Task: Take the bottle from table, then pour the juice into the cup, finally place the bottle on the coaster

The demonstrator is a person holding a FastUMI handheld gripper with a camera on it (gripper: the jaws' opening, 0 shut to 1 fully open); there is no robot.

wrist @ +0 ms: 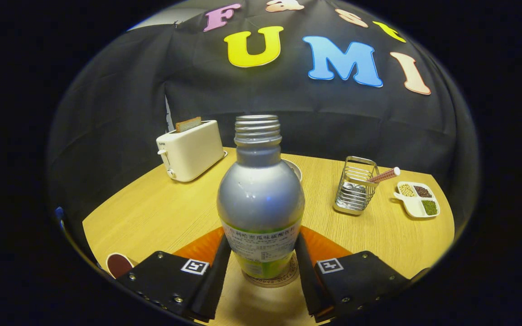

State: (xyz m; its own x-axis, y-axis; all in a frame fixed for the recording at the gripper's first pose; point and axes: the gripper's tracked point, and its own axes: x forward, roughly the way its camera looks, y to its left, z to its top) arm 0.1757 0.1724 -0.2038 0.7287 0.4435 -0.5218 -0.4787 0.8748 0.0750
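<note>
Looks like I'm nearly done: the uncapped bottle (261,199) stands upright on the coaster (283,280), my gripper (261,258) fingers hugging its label. Just gotta release and back off.

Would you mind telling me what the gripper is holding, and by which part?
The gripper is shut on the bottle, its fingers pressing the labelled lower body from either side, above the coaster.

The gripper (261,267), at the bottom centre of the frame, has two black fingers (209,290) on orange backing, each block bearing a square black-and-white marker and small silver screws.
</note>
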